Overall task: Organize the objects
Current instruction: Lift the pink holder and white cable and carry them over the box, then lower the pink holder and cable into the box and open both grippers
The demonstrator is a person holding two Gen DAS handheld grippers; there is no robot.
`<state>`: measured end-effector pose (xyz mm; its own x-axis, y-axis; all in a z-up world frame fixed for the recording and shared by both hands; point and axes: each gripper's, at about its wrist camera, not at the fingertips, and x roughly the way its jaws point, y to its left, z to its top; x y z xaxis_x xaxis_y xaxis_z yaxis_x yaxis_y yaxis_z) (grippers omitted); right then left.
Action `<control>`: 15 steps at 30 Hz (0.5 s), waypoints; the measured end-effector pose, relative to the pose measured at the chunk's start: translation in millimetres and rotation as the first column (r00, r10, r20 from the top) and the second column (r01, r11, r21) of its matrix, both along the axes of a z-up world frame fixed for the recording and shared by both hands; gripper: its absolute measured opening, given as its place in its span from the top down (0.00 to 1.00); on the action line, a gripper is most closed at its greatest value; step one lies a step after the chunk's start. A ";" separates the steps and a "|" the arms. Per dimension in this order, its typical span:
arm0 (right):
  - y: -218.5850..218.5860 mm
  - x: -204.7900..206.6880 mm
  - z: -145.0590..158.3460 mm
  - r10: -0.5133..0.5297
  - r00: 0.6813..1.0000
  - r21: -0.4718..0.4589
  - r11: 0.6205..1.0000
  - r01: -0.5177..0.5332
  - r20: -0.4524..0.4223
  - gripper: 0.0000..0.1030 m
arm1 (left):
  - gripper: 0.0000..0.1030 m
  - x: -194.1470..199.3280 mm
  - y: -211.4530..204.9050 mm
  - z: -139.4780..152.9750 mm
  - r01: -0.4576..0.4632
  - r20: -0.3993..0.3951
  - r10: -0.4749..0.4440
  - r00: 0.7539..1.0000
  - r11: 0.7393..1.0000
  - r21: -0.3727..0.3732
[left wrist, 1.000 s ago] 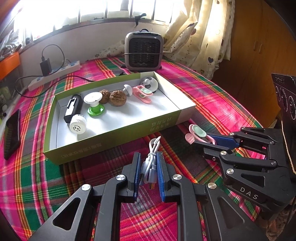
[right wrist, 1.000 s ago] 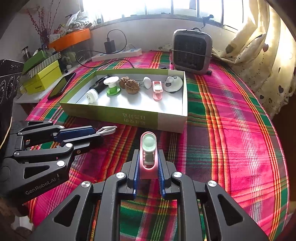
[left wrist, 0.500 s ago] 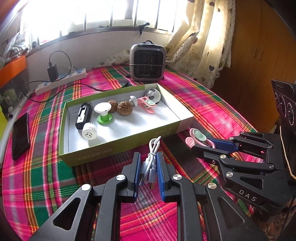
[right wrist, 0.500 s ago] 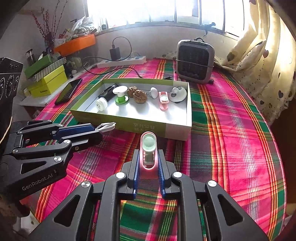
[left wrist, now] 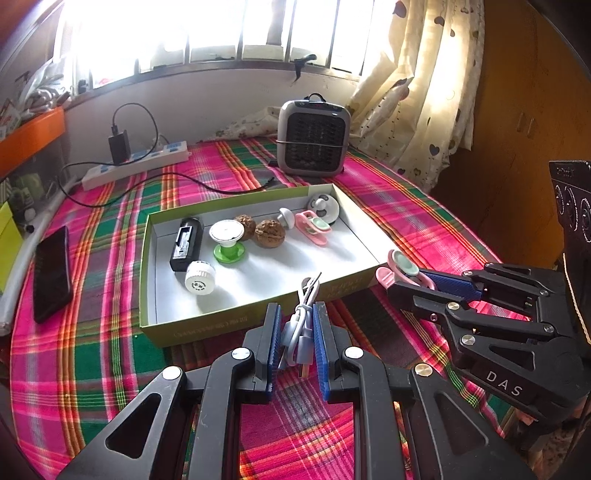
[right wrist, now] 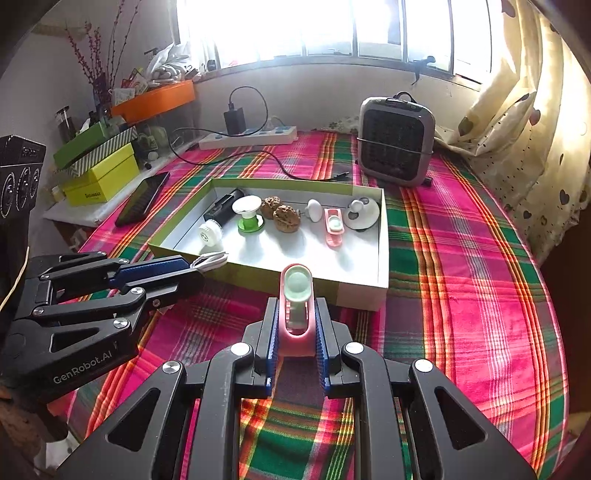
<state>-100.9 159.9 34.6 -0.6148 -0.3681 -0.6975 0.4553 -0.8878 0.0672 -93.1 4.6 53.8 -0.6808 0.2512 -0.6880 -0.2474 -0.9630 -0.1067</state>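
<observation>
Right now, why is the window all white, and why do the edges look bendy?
Left wrist view: daylight overexposes the window; the fisheye lens curves the plaid tablecloth. Right wrist view: same window glare, white box floor shines, corners go dark.

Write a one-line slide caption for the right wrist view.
Right gripper clamps a pink clip before the green tray, while the left gripper alongside holds a white cable.

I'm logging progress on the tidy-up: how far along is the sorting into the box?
Done: small items already lie in the green box. In hand: left gripper clamps a coiled white cable; right gripper clamps a pink clip. Left: placing both inside.
</observation>
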 end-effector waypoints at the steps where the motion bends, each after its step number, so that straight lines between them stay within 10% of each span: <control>1: -0.6 -1.7 1.0 0.001 1.000 -0.003 1.000 -0.001 -0.001 0.82 | 0.85 -2.1 -1.1 0.3 -0.002 0.001 0.002 1.000 1.000 0.001; 15: -9.3 -43.2 6.7 0.003 1.000 -0.005 1.000 -0.003 0.003 0.82 | 0.85 -36.1 -15.8 -4.4 -0.050 0.029 0.050 0.998 0.999 0.007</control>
